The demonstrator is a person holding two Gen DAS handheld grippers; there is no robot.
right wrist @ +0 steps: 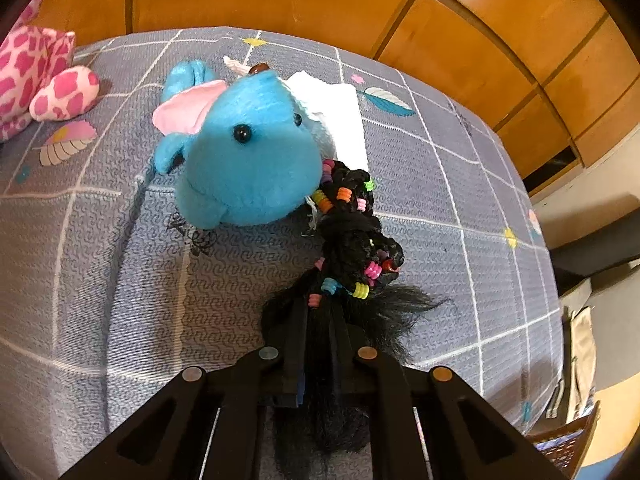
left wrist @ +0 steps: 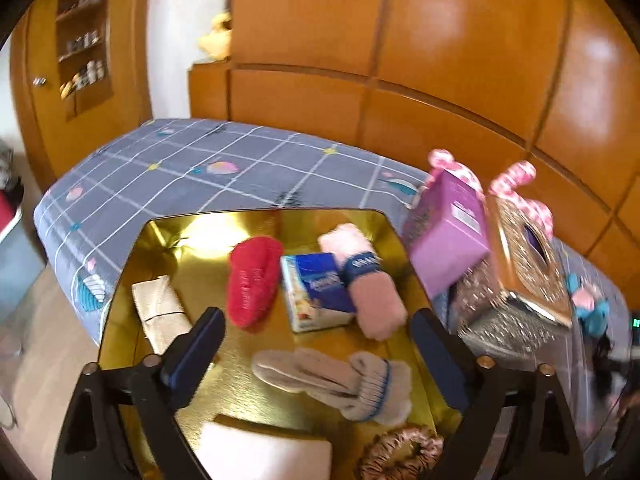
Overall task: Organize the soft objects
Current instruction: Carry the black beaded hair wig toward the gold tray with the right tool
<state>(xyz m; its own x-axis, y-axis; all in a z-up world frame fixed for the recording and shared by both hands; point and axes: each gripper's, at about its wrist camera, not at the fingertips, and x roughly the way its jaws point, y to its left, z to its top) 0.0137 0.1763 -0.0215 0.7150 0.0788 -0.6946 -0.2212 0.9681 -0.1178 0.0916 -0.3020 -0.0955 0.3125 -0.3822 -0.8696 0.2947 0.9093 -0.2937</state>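
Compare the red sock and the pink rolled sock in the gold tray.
The red sock is plain red and lies flat. The pink rolled sock is paler, bundled into a roll and wrapped by a blue band. Both rest on the gold tray, on either side of a blue carton.

One gold tray, one red sock, one blue plush, one beaded braid.

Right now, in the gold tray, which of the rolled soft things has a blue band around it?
The pink roll, right of the tissue pack, wears a dark blue printed band. The red roll and beige roll have none.
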